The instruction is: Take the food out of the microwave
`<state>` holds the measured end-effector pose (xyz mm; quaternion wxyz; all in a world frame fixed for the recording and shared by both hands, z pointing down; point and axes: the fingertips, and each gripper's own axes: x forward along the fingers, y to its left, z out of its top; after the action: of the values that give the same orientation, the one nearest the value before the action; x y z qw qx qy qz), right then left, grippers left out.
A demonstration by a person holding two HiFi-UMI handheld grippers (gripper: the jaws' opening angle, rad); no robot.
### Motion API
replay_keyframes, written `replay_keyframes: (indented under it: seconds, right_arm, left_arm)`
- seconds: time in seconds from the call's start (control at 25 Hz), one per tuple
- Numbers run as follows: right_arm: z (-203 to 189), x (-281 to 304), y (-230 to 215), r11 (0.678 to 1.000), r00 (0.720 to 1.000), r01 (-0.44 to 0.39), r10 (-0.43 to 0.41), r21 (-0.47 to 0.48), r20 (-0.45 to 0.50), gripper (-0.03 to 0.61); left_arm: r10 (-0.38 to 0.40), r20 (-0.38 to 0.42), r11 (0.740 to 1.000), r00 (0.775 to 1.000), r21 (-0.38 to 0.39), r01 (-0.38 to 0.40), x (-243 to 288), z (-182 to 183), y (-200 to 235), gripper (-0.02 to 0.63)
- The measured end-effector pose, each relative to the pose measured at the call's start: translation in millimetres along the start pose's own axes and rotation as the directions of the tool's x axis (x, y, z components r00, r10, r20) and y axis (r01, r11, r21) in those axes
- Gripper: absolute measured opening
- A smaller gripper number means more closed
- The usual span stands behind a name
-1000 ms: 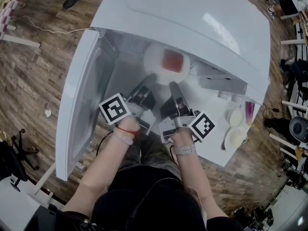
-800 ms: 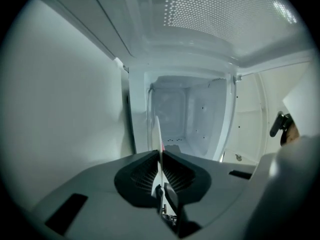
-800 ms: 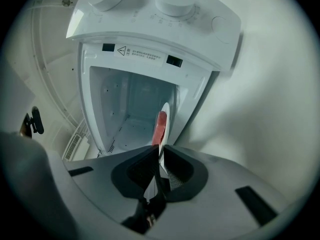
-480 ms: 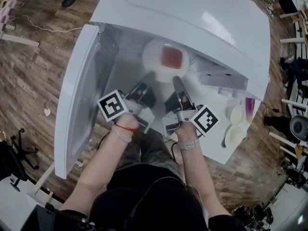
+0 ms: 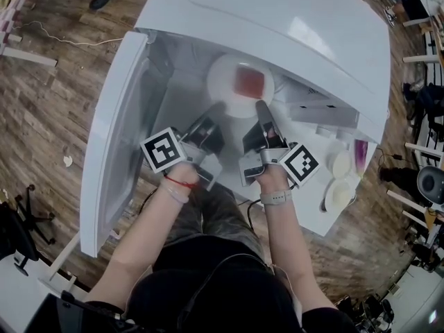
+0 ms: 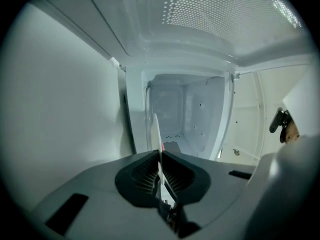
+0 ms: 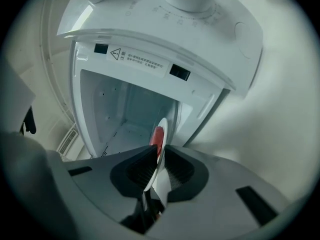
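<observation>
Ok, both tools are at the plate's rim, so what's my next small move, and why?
Probably close the right tool onto the rim of the plate before pulling. Its jaws have just been opening, with the rim sitting loosely between them, while the left tool pinches it further left. A one-sided pull could tip the food.
</observation>
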<state>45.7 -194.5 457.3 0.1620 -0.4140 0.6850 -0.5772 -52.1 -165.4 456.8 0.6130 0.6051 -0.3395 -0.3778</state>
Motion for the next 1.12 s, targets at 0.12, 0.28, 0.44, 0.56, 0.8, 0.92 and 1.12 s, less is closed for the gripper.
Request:
replay_keyframes:
  seconds: [0.12, 0.28, 0.44, 0.56, 0.8, 0.92, 1.12]
  right_arm:
    - [-1, -2, -1, 1.000, 1.000, -0.001, 0.001, -0.009, 0.004, 0.058]
    - [-1, -4, 0, 1.000, 1.000, -0.001, 0.001, -0.030, 0.007, 0.058]
    - [-1, -9, 3, 0.999, 1.000, -0.009, 0.009, -0.052, 0.005, 0.058]
    - [-1, -14, 6, 0.998, 1.000, -0.022, 0.022, -0.066, -0.002, 0.058]
    - [-4, -28, 7, 0.996, 0.999, -0.048, 0.048, -0.072, -0.002, 0.058]
    - [-7, -36, 6, 0.995, 0.999, -0.052, 0.052, -0.080, -0.011, 0.057]
    - [-10, -53, 6, 0.995, 0.998, -0.064, 0.062, -0.079, -0.022, 0.057]
  left_arm:
    - [0.007, -0.005, 1.000, 1.000, 0.024, -0.006, -1, 0, 1, 0.031]
    - [0.039, -0.027, 0.997, 0.999, 0.064, -0.037, -3, -3, 3, 0.032]
    - [0.035, -0.029, 0.997, 0.999, 0.069, -0.033, -4, -6, 0, 0.032]
    - [0.039, -0.029, 0.995, 0.999, 0.093, -0.036, -7, -11, -2, 0.031]
    - [0.049, -0.023, 0.993, 0.999, 0.112, -0.046, -16, -22, -4, 0.032]
    - [0.053, -0.019, 0.991, 0.998, 0.122, -0.051, -23, -30, -4, 0.032]
    - [0.051, -0.010, 0.986, 0.999, 0.161, -0.049, -32, -44, -7, 0.032]
